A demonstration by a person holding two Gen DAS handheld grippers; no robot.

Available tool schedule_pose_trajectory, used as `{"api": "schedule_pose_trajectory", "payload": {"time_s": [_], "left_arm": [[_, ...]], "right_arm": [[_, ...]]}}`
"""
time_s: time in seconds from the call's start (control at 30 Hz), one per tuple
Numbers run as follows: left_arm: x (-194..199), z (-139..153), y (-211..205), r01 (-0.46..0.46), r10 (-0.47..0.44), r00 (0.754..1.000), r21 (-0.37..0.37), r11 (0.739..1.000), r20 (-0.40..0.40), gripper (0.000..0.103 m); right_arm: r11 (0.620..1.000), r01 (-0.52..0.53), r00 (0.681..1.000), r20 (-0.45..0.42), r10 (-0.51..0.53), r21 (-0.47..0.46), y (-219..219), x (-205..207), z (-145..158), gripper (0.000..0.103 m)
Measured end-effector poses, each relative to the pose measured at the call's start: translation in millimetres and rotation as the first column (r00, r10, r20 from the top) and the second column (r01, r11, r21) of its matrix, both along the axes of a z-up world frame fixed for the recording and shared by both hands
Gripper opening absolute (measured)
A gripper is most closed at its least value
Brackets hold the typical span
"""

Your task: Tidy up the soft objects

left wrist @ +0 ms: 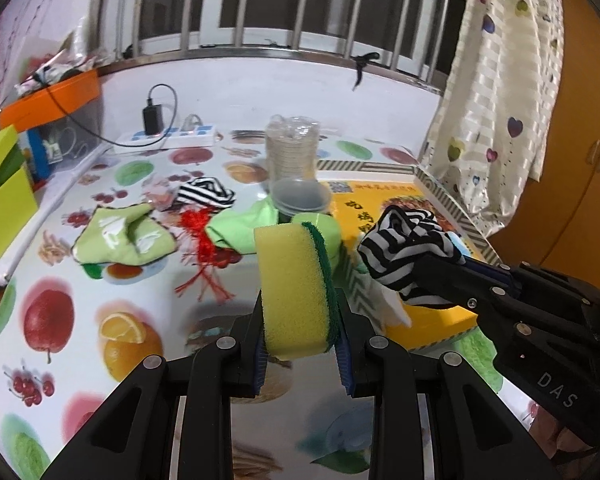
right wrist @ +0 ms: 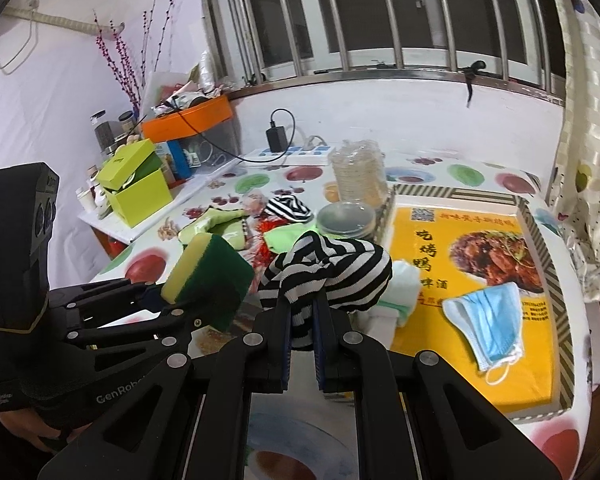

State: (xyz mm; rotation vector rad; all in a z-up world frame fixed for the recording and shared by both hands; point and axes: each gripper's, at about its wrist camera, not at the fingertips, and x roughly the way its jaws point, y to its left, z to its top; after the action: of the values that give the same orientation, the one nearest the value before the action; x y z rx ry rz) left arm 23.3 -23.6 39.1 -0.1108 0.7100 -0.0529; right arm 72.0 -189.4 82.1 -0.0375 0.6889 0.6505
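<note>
My left gripper (left wrist: 302,354) is shut on a yellow sponge with a green scrub side (left wrist: 296,288), held above the fruit-print table; the sponge also shows in the right wrist view (right wrist: 208,276). My right gripper (right wrist: 302,320) is shut on a black-and-white striped sock (right wrist: 328,276), held just left of the shallow yellow box (right wrist: 536,384); the sock also shows in the left wrist view (left wrist: 408,252). A blue face mask (right wrist: 488,324) and a folded white-green cloth (right wrist: 400,292) lie in the box. A second striped sock (left wrist: 206,194), green cloths (left wrist: 124,236) and a red tassel (left wrist: 200,240) lie on the table.
A stack of clear plastic cups and lids (left wrist: 296,172) stands beside the box's far left corner. A power strip with charger (left wrist: 164,136) lies at the back. A lime-green box (left wrist: 4,200) and an orange-lidded bin (left wrist: 52,98) stand at the left. A curtain (left wrist: 500,80) hangs at the right.
</note>
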Motion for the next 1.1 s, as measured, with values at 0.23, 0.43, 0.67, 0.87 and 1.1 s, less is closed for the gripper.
{"api": "schedule_pose_trajectory", "payload": {"time_s": [0.23, 0.43, 0.67, 0.87, 1.1], "left_arm": [[10.7, 0.7, -21.6, 0.052, -0.052, 0.999, 0.008, 0.999, -0.003, 0.027], [19.4, -1.3, -37.4, 0.089, -0.088, 0.996, 0.015, 0.996, -0.011, 0.027], [29.9, -4.1, -54.6, 0.125, -0.125, 0.992, 0.018, 0.992, -0.019, 0.027], [42.6, -10.7, -70.5, 0.158, -0.157, 0.987, 0.024, 0.987, -0.039, 0.027], [57.2, -20.5, -89.4, 0.192, -0.19, 0.979, 0.024, 0.981, -0.067, 0.027]], "right_arm": [[0.999, 0.037, 0.999, -0.005, -0.037, 0.001, -15.0, 4.6, -0.9, 0.009], [0.998, 0.061, 0.998, -0.013, -0.061, 0.001, -26.3, 10.7, -3.1, 0.009], [0.996, 0.094, 0.995, -0.028, -0.094, 0.0, -40.1, 18.5, -8.0, 0.009], [0.991, 0.134, 0.99, -0.051, -0.134, -0.005, -55.7, 28.2, -16.7, 0.009], [0.983, 0.183, 0.98, -0.077, -0.183, -0.019, -73.8, 38.0, -27.2, 0.009]]}}
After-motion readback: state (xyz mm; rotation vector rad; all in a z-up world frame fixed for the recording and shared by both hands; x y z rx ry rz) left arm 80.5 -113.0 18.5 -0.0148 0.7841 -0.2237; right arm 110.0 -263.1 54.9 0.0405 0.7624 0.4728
